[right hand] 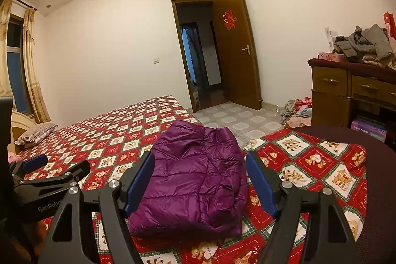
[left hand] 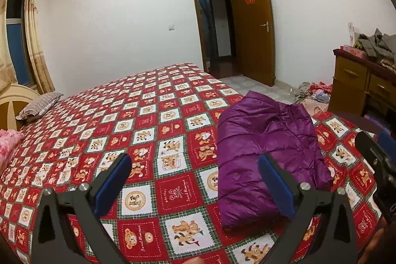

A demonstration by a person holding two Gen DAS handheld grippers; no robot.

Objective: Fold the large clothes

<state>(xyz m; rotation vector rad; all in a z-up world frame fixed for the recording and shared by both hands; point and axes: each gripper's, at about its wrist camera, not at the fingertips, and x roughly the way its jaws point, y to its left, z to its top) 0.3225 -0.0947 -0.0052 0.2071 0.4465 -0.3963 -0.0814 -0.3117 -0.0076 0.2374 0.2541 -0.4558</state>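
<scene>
The purple jacket is lying folded compactly on the bed. Both tongs, left and right, are hovering apart, gripping nothing. Folding is appearing complete.

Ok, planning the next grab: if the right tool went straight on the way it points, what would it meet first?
Probably the purple down jacket, folded on the bedspread. It lies right between and ahead of the right tool's open fingers, though depth is hard to judge.
</scene>
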